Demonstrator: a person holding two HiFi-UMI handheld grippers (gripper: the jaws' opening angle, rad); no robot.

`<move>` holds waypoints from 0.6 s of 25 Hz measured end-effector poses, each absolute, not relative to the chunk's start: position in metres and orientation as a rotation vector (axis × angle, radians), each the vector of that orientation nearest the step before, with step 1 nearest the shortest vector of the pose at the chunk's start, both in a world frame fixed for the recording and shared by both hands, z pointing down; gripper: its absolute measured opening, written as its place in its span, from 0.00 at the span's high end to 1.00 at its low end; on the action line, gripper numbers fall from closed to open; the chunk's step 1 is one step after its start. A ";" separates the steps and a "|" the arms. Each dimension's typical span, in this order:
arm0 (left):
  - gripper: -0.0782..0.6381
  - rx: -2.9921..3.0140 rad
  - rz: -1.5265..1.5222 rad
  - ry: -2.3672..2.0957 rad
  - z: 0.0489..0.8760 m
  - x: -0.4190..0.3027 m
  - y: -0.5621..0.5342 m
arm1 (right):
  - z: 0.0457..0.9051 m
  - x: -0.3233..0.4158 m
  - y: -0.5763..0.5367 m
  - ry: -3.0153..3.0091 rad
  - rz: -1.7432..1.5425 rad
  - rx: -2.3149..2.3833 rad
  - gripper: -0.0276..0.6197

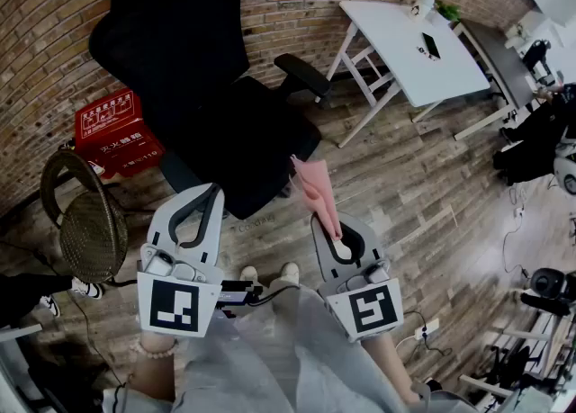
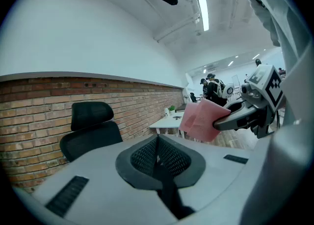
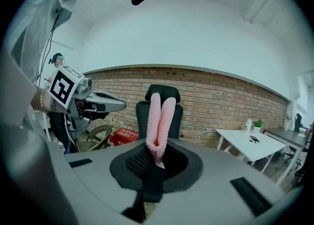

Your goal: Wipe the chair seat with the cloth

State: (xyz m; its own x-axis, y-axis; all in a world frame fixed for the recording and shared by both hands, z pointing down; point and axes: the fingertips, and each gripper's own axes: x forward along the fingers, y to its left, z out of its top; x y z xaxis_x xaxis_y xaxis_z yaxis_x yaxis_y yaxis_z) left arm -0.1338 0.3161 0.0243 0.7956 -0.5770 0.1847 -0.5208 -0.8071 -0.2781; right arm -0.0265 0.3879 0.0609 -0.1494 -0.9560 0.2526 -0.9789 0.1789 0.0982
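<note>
Black office chair (image 1: 202, 87) sits far-centre against the brick wall, its seat (image 1: 247, 146) bare. A white table (image 1: 409, 42) stands far right. The left gripper (image 1: 209, 193) is near-left of the seat, jaws pressed together on nothing. The right gripper (image 1: 331, 227) is near-right, pinching the pink cloth (image 1: 317, 188). The folded cloth sticks out past the jaw tips by the seat's near-right edge, clear of the seat.

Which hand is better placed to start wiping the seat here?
Right. The right tongs are shut on the pink cloth, which points toward the black chair seat just ahead. The left tongs are shut on nothing.
</note>
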 end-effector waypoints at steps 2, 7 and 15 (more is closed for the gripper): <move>0.87 -2.770 -0.386 0.857 0.023 -0.133 0.315 | 0.060 -0.024 0.388 -2.199 0.125 1.856 0.87; 0.87 -2.780 -0.382 0.858 0.023 -0.134 0.312 | 0.061 -0.026 0.385 -2.192 0.125 1.858 0.88; 0.87 -2.768 -0.362 0.827 0.020 -0.141 0.307 | 0.065 -0.031 0.384 -2.158 0.171 1.878 0.87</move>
